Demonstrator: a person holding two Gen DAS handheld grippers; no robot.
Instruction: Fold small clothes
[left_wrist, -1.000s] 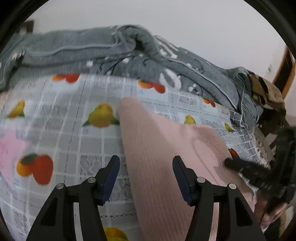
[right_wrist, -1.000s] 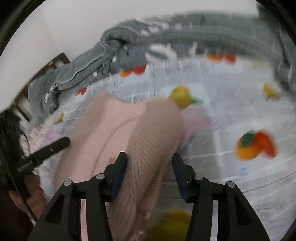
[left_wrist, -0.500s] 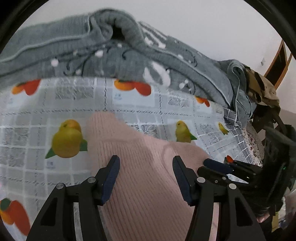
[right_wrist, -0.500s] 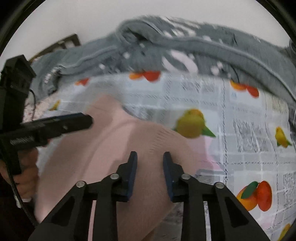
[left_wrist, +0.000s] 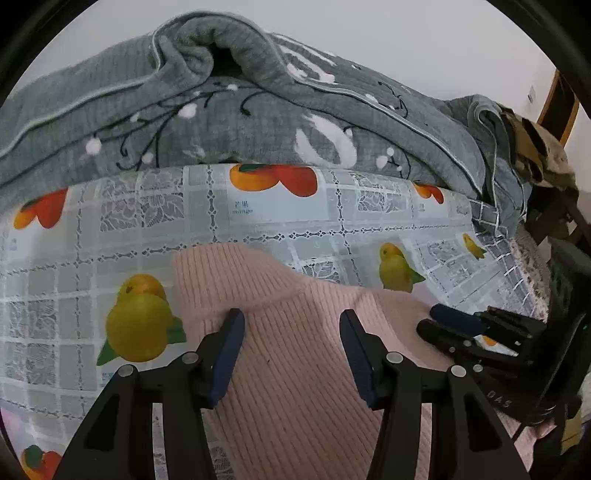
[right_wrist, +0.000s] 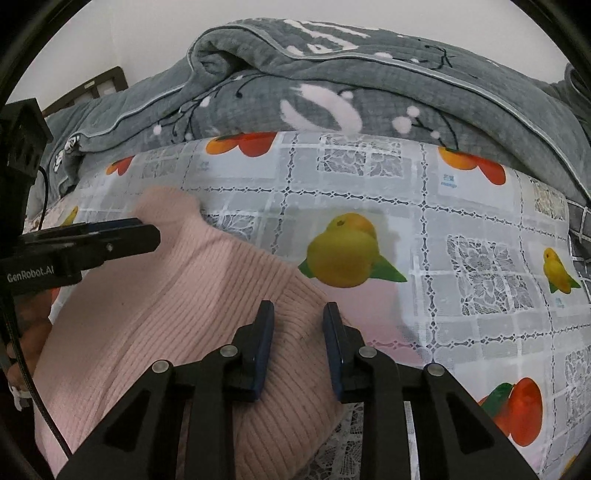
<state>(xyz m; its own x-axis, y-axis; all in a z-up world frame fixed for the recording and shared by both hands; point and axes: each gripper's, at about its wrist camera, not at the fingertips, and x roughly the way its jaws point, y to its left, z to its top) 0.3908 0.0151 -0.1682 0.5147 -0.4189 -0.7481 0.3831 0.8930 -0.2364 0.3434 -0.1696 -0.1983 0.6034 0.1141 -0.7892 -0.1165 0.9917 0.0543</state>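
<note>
A pink ribbed knit garment lies on the fruit-print cloth; it also shows in the right wrist view. My left gripper is open, its fingers spread over the garment's upper part. My right gripper is partly closed around a raised ribbed fold of the garment at its right edge. The right gripper also shows at the right of the left wrist view, and the left gripper at the left of the right wrist view.
A bunched grey quilt lies along the far side of the cloth. A wooden frame and dark clutter stand at the far right. A dark headboard shows at the far left.
Both grippers moved forward over the garment toward the quilt. My right gripper narrowed from wide open to partly closed around the garment's fold. My left gripper stayed open.
</note>
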